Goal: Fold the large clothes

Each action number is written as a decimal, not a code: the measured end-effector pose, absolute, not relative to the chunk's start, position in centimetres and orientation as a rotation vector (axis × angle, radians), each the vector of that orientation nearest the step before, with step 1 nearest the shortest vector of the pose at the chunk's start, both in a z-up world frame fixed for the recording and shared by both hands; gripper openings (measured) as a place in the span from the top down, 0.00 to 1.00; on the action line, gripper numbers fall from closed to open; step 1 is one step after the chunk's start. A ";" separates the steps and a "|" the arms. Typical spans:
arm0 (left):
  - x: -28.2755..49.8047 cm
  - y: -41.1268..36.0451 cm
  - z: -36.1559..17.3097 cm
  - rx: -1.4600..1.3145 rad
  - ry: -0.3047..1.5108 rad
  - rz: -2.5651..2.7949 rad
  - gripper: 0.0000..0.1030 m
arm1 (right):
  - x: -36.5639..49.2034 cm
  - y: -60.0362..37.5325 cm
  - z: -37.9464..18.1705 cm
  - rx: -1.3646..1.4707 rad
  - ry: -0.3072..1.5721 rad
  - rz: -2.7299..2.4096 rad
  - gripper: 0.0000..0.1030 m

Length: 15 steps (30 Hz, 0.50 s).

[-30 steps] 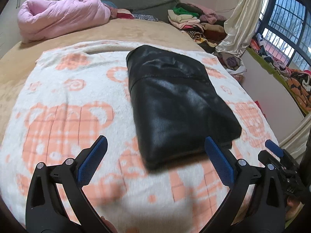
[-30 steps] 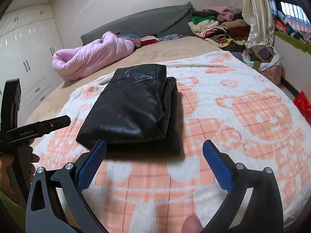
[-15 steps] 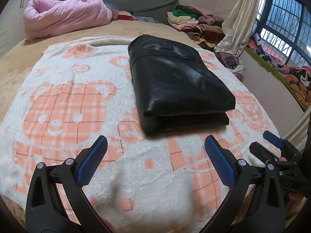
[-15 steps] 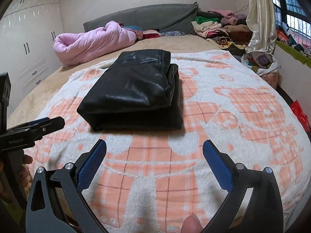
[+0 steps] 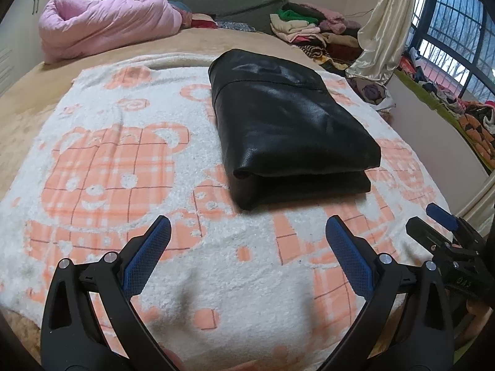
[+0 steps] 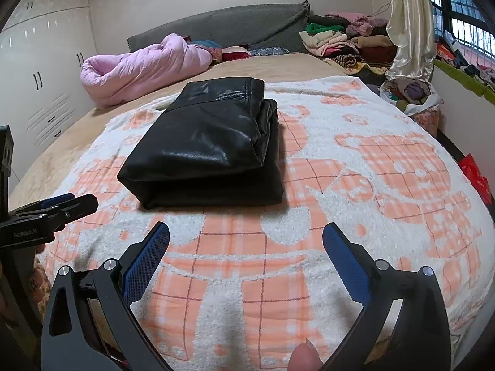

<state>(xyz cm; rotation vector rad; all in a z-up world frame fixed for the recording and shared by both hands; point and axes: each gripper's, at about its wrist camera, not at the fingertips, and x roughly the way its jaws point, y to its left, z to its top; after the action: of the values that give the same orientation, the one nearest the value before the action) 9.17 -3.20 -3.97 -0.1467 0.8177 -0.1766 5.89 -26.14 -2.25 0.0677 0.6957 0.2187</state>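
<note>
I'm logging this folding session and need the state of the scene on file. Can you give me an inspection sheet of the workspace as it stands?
Surface: white blanket with orange bear print spread over a tan bed.
Job's things: black leather garment lies folded in a compact stack on the blanket.
Clutter: pink quilt bundled near the headboard; pile of clothes at the far corner.
Grippers: left gripper open, empty, short of the garment; right gripper open, empty.
Cables: nothing seen.
Surroundings: white wardrobe, cream curtain, barred window.
</note>
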 end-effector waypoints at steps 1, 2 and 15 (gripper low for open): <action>9.2 -3.2 -4.0 -0.143 0.820 -0.173 0.09 | 5.9 -26.2 -2.3 0.069 0.698 0.218 0.04; 9.2 -3.1 -4.0 -0.139 0.821 -0.168 0.09 | 5.9 -26.2 -2.3 0.068 0.698 0.215 0.04; 9.2 -3.0 -4.1 -0.145 0.825 -0.161 0.09 | 6.0 -26.3 -2.5 0.074 0.705 0.219 0.04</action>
<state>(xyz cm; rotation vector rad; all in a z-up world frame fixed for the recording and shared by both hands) 9.22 -3.02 -4.08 -0.1447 0.8250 -0.1613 6.03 -26.34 -2.46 0.0738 0.7051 0.2191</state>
